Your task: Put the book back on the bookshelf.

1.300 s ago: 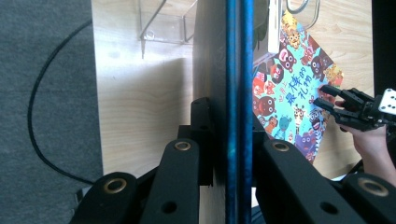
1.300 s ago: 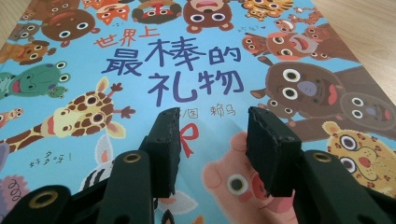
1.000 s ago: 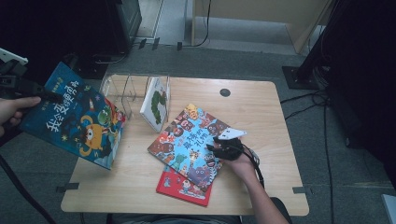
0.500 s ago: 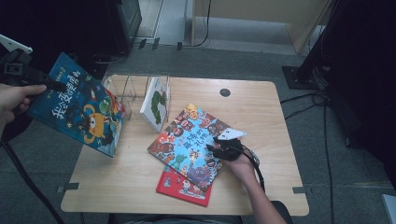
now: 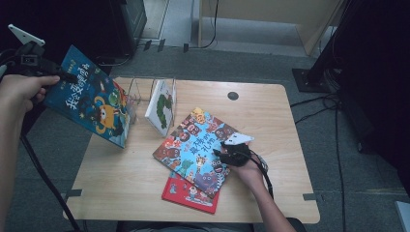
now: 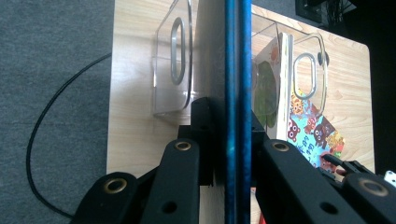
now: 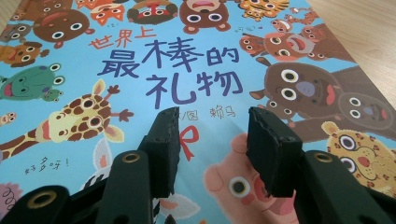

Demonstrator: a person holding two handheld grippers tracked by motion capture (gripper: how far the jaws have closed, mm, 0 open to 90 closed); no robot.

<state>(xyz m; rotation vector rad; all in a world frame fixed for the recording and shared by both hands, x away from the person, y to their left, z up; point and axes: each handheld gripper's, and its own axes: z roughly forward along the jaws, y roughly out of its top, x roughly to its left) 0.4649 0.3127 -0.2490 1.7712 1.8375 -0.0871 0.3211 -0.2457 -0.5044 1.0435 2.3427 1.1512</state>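
My left gripper [image 5: 60,77] is clamped on the blue book [image 5: 92,104] and has lifted it higher, left of the clear rack [image 6: 173,60]; insertion appears next. My right gripper [image 7: 212,149] rests open over the animal book [image 5: 198,147].

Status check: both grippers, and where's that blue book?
Left gripper shut on blue book, held tilted off table's left edge. Right gripper open over animal book. White book occupies rack.
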